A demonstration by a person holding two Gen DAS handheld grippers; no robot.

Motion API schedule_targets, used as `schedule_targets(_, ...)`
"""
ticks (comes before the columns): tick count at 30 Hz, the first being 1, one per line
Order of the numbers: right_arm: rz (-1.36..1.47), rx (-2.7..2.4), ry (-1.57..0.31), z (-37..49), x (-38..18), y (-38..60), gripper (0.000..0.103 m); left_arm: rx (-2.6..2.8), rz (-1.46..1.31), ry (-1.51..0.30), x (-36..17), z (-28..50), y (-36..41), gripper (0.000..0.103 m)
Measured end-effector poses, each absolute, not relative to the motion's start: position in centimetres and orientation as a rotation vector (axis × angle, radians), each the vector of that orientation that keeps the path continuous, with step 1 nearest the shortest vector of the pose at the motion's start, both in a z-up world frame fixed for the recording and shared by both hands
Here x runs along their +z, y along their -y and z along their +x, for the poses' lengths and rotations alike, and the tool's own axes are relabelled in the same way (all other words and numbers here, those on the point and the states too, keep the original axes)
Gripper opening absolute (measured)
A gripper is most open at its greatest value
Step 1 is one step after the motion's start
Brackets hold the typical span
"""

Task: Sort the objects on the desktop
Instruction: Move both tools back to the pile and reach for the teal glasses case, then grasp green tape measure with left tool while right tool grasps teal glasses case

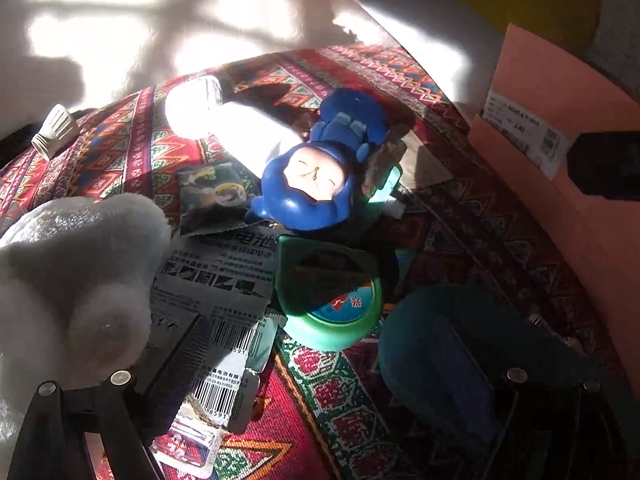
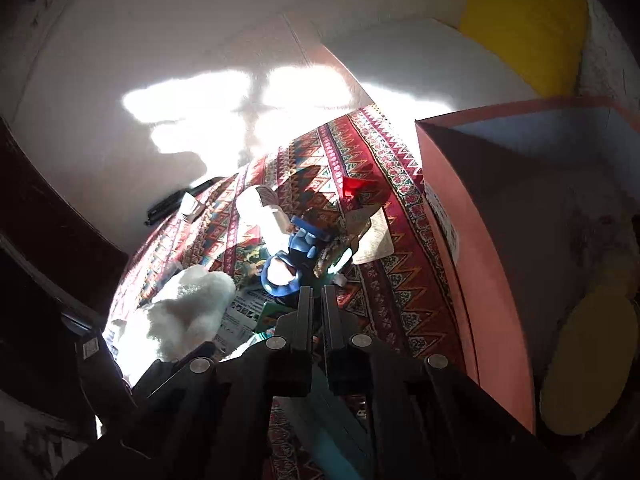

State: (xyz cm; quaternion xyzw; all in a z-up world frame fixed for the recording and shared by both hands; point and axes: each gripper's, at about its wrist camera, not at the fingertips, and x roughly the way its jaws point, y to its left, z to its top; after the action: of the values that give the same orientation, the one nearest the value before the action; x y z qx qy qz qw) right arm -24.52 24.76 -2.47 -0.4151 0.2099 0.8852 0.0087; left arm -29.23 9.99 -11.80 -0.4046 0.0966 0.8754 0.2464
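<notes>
While the blue figurine [image 1: 308,184] is lying face up mid-cloth, I am judging it light, rigid and glossy; gripping across its round head seems safest. My right gripper [image 2: 317,292] is nearly closed on nothing visible, and my left gripper [image 1: 280,412] is standing wide, empty, near the orange box [image 1: 560,128] along the patterned cloth's [image 1: 340,400] right edge.

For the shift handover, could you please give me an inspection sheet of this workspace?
Surface: patterned red cloth, sunlit patches.
Job's things: blue figurine lying face up beside white bottle; green round tin; battery pack; white plush.
Clutter: ribbed white cap.
Grippers: left tongs wide open; right tongs nearly together, hold unclear.
Cables: nothing seen.
Surroundings: orange box, white wall.
</notes>
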Motion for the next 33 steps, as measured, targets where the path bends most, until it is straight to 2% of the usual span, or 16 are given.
schedule_targets(1,-1.364,2.749,-0.596,-25.1,-3.1,-24.5,0.035,2.376,-1.132,-0.237,-12.0,-30.0,-10.2,0.094)
schedule_targets(2,-1.433,2.749,-0.544,-25.4,-3.7,-24.1,0.062,2.374,-1.162,-0.209,-12.3,-30.9,-10.3,0.094)
schedule_targets(3,-1.491,2.757,-0.493,-25.8,-4.3,-23.8,0.071,2.378,-1.181,-0.183,-12.7,-31.6,-10.4,0.093)
schedule_targets(4,-1.538,2.757,-0.432,-26.0,-4.9,-23.5,0.071,2.394,-1.175,-0.179,-13.0,-31.8,-10.5,0.091)
schedule_targets(5,-1.559,2.750,-0.375,-26.0,-5.2,-23.3,0.071,2.432,-1.141,-0.225,-13.3,-31.5,-10.9,0.079)
schedule_targets(7,-1.576,2.735,-0.282,-25.8,-5.5,-23.4,0.071,2.499,-1.076,-0.300,-13.7,-30.7,-11.5,0.069)
schedule_targets(8,-1.582,2.728,-0.259,-25.7,-5.7,-23.5,0.073,2.496,-1.076,-0.256,-13.7,-30.5,-11.1,0.059)
schedule_targets(10,-1.603,2.723,-0.270,-25.3,-5.7,-24.4,0.075,2.486,-1.075,-0.177,-13.6,-30.1,-10.4,0.059)
schedule_targets(15,-1.687,2.731,-0.236,-24.0,-6.2,-23.7,0.076,2.480,-1.098,-0.217,-12.9,-28.2,-8.8,0.059)
schedule_targets(20,-1.866,2.704,0.026,-22.9,-8.8,-20.7,0.080,2.528,-1.118,-0.113,-11.5,-22.8,-3.3,0.059)
schedule_targets(23,-1.935,2.713,0.156,-22.5,-10.3,-18.8,0.089,2.542,-1.190,-0.056,-11.8,-19.2,0.0,0.059)
schedule_targets(26,-1.928,2.702,0.353,-22.4,-11.6,-16.5,0.099,2.539,-1.271,-0.107,-13.8,-16.1,1.7,0.058)
schedule_targets(27,-1.903,2.705,0.450,-22.4,-12.0,-15.6,0.095,2.546,-1.256,-0.168,-14.1,-15.4,1.7,0.059)
schedule_targets(29,-1.877,2.684,0.571,-22.6,-12.8,-14.0,0.069,2.569,-1.209,-0.276,-14.1,-14.7,1.2,0.064)
schedule_targets(32,-1.871,2.713,0.420,-23.0,-11.9,-13.6,0.068,2.593,-1.200,-0.251,-14.1,-14.9,1.7,0.089)
schedule_targets(33,-1.863,2.739,0.360,-22.9,-11.4,-13.6,0.068,2.600,-1.205,-0.220,-14.0,-15.2,2.0,0.091)
